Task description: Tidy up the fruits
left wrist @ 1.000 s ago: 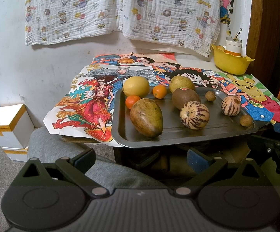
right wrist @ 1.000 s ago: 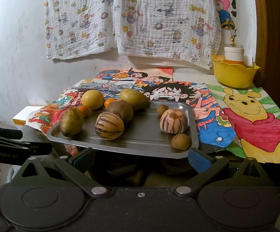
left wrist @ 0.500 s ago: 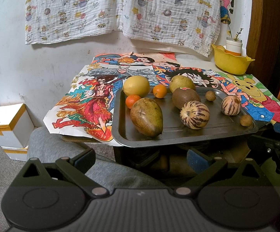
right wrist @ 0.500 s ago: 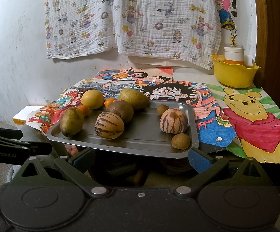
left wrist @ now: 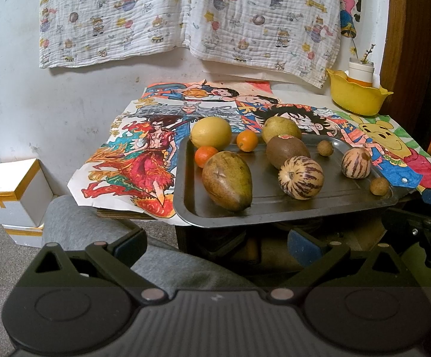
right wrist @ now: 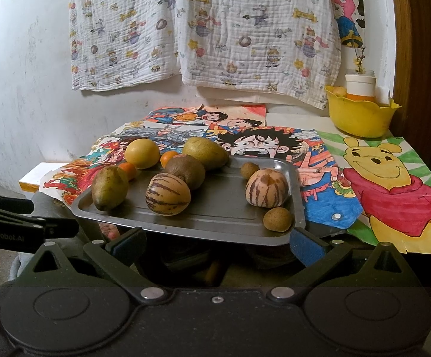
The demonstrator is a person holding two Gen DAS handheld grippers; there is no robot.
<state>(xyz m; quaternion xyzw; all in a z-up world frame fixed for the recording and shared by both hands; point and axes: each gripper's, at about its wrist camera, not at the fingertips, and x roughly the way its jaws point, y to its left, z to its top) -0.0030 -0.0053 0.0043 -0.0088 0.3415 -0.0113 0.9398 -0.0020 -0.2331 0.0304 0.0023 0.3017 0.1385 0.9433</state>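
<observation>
**Loose fruit on an overhanging tray, both grippers waiting short of it**

Left wrist view: the left gripper (left wrist: 216,242) hangs below and in front of the table, its fingers spread wide with nothing between them. The fruits lie on a metal tray (left wrist: 274,212) whose near edge juts past the table edge. Pressing down on that lip could, I judge, tip the tray and send the round fruit rolling. The large green-brown fruit (left wrist: 226,181) lies nearest, with a small orange (left wrist: 205,156) touching its far side and a lemon (left wrist: 211,133) behind; a careless reach for the big one would likely knock the orange loose. A striped melon (left wrist: 301,177) sits mid-tray, a kiwi (left wrist: 287,151) just behind it. A grey-clad knee (left wrist: 96,229) sits low between gripper and tray.

Right wrist view: the right gripper (right wrist: 216,242) is likewise spread and empty, just short of the tray's near rim. A small brown fruit (right wrist: 277,219) rests close to that rim corner and would, I think, be first to fall if the tray is bumped. A second striped melon (right wrist: 266,188) stands just behind it. The yellow bowl (right wrist: 361,116), well apart at the back, already holds a white jar (right wrist: 360,87), which narrows any drop there. The left gripper's body (right wrist: 13,226) crowds the left side.
</observation>
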